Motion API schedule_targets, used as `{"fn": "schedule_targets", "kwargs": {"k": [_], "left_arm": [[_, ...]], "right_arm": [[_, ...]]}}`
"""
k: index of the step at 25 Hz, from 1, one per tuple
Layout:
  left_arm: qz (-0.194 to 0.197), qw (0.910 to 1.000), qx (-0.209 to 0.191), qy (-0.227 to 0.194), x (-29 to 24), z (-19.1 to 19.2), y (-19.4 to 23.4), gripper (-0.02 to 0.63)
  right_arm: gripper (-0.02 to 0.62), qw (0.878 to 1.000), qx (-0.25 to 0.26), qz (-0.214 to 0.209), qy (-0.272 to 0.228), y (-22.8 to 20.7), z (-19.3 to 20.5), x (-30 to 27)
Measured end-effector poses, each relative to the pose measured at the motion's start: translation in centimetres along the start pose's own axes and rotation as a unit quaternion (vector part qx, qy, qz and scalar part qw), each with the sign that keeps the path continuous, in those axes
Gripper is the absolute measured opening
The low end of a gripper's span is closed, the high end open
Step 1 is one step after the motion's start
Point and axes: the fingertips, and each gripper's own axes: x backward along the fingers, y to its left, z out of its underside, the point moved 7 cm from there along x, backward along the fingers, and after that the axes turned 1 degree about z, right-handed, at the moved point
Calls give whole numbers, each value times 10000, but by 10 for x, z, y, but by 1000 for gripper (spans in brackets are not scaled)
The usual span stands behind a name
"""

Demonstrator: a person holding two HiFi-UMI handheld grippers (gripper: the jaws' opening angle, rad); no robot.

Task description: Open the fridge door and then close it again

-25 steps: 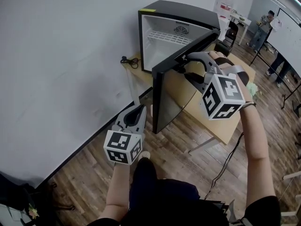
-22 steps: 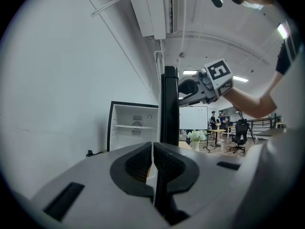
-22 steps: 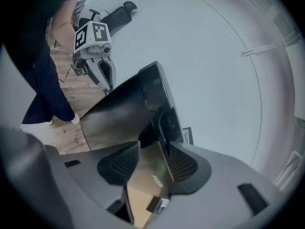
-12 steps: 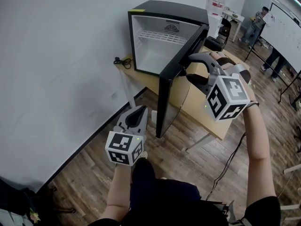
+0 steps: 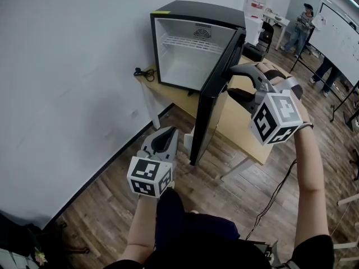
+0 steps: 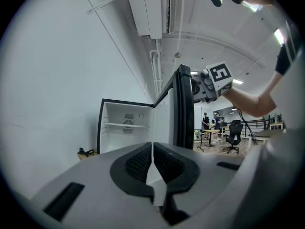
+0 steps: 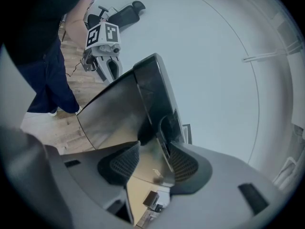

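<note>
A small black fridge [image 5: 193, 43] stands on a wooden table [image 5: 241, 130] against the white wall, its white inside and wire shelf showing. Its glossy black door [image 5: 212, 108] stands wide open, edge-on to me. My right gripper [image 5: 230, 82] is shut on the door's upper free edge; in the right gripper view the door [image 7: 119, 113] sits between the pads of that gripper [image 7: 152, 159]. My left gripper [image 5: 166, 133] hangs low in front of the door, shut and empty; its pads [image 6: 138, 163] meet in the left gripper view, which faces the door's edge [image 6: 183, 113].
A black cable with a plug [image 5: 141, 72] lies on the table left of the fridge. The floor is wood planks. Behind the table at the back right are an office chair [image 5: 263, 38], a whiteboard [image 5: 336, 38] and people [image 5: 300, 24].
The door has swung further open with my right gripper on its edge, so more of the fridge's inside shows. My left gripper has shifted a little and stays shut.
</note>
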Motion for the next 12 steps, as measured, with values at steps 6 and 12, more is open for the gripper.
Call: {"fn": "schedule_targets", "kwargs": {"k": [6,12], "left_arm": [[5,10000,-31,-27,6,-1,-5,12],[4,9999,-84,-66,14,-2,-10,12]], "right_arm": [[183,9994,-153,293,35,1,0,3],[192,9955,-784,508,-152,8,2,15]]}}
